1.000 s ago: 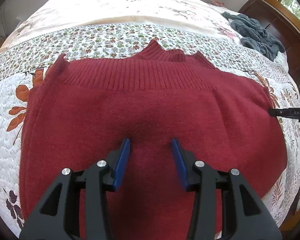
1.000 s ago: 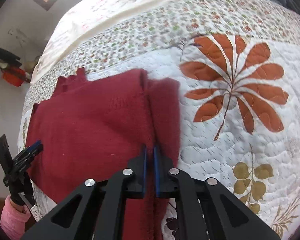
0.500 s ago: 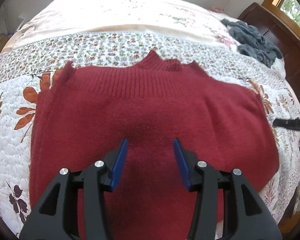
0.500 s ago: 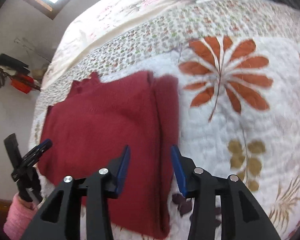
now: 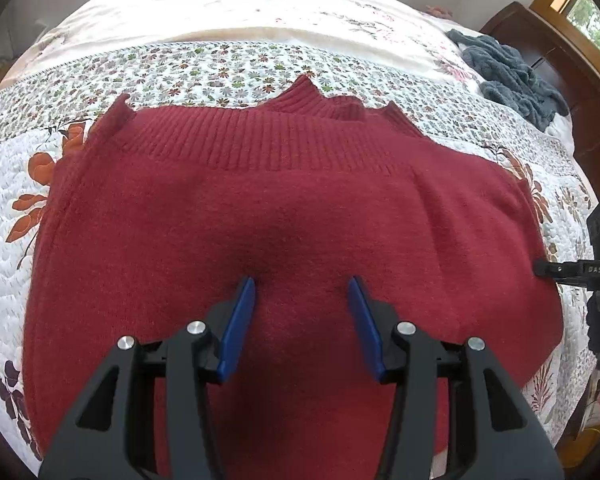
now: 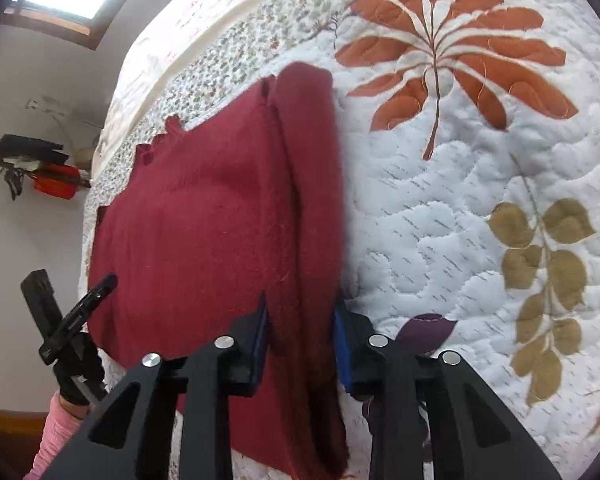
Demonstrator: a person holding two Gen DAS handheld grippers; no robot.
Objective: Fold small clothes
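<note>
Quilted bedding (image 6: 440,220) printed with orange leaves covers the bed, and the red sweater (image 5: 280,208) lies flat across it, ribbed hem toward the far side. A grey-blue garment (image 5: 512,76) sits well apart near the wooden headboard.

Risks, as I judge them:
1. The right gripper (image 6: 300,322) has its 2 blue pads on either side of the folded strip along the sweater's right edge. The jaws stand fairly wide and do not look clamped, though the cloth hides the pad faces, so contact is hard to confirm. If they close on only the top layer, the strip could unroll when lifted.
2. The knit is thick and soft. A shallow bite may slip out partway through a fold and leave the edge crooked.
3. The left gripper (image 5: 302,292) hangs over the middle of the sweater, jaws wide and holding nothing. If it pinches there, it would bunch up a hump of cloth instead of a clean edge.
4. Dragging the sweater could ruck the quilt beneath and skew the fold line.

Relative to the jaws: in the left wrist view the sweater spreads beneath and ahead of the open pads, extending past both sides. In the right wrist view the doubled edge runs straight between the pads and away from the camera, with the body off to the left.
</note>
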